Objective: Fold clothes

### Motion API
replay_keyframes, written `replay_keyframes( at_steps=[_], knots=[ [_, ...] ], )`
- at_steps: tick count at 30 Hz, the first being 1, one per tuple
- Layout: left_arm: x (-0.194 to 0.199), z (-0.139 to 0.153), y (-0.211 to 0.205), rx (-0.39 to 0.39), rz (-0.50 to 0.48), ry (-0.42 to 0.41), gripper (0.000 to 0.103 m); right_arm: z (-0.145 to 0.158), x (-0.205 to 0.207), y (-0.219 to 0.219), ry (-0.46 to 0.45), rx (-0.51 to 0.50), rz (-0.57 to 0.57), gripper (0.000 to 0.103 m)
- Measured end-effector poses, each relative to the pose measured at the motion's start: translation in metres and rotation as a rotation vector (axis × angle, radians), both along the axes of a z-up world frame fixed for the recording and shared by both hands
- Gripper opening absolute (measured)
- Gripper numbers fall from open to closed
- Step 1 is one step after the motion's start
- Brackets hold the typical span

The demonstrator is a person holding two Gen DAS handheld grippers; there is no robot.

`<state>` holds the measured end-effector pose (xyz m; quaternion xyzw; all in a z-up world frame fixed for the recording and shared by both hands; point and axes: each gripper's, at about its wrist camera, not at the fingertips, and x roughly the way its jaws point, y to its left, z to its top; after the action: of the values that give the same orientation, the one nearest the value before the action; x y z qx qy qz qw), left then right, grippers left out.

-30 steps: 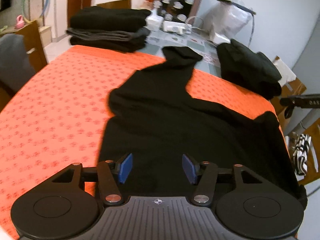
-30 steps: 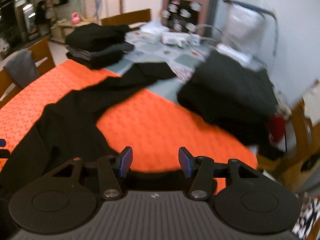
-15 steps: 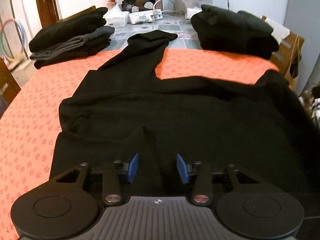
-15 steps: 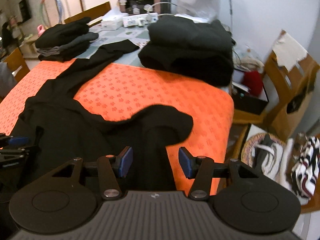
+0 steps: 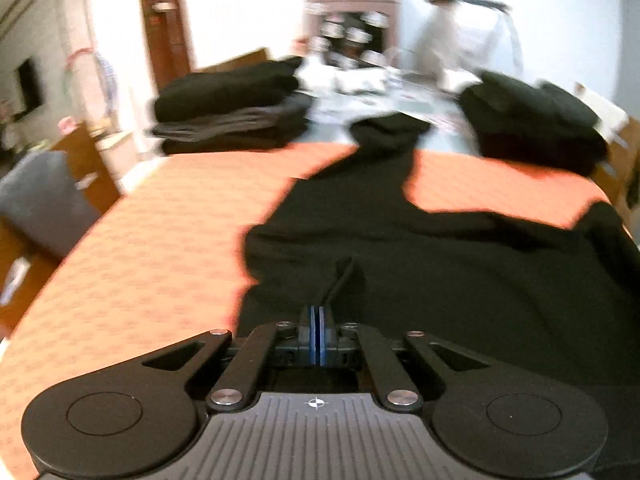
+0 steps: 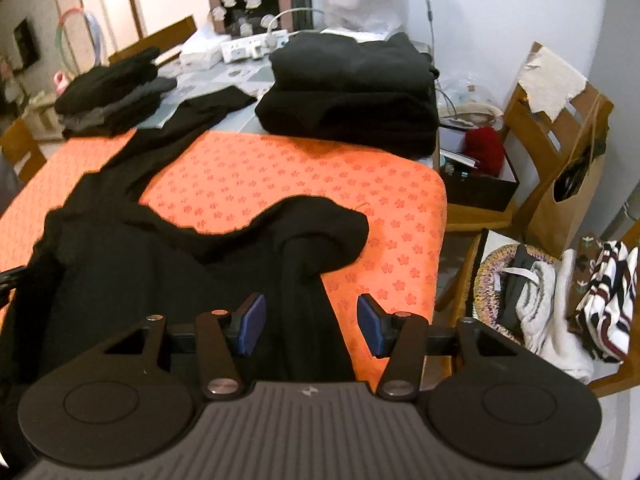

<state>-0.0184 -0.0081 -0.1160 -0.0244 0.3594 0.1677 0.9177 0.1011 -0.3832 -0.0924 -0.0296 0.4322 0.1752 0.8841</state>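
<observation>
The orange-covered worktop carried a black garment spread ahead of both tools, its long axis running across their pointing lines, one sleeve reaching away from the left tool. The left tool had just been closing and stood pressed together on a raised pleat of the cloth at the near edge. The right tool stood spread, pads clear, straddling the other sleeve, which ran straight ahead between its jaws. The right was therefore judged nearer that sleeve.
</observation>
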Motion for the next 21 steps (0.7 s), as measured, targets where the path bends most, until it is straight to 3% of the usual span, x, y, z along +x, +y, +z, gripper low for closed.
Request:
replay_keyframes(
  at_steps=[5,12,21],
  knots=[
    [-0.026,0.014,0.046,0.032,0.130,-0.004,0.004,0.000,0.003,0.003,-0.001,0.036,-0.019,0.057],
    [-0.050,0.003,0.106,0.013,0.346,0.047,0.004,-0.008,0.011,0.009,0.017,0.053,-0.027,0.057],
    [-0.061,-0.005,0.144,-0.007,0.385,0.066,0.004,-0.016,0.016,0.017,0.029,0.028,0.009,0.057]
  ],
)
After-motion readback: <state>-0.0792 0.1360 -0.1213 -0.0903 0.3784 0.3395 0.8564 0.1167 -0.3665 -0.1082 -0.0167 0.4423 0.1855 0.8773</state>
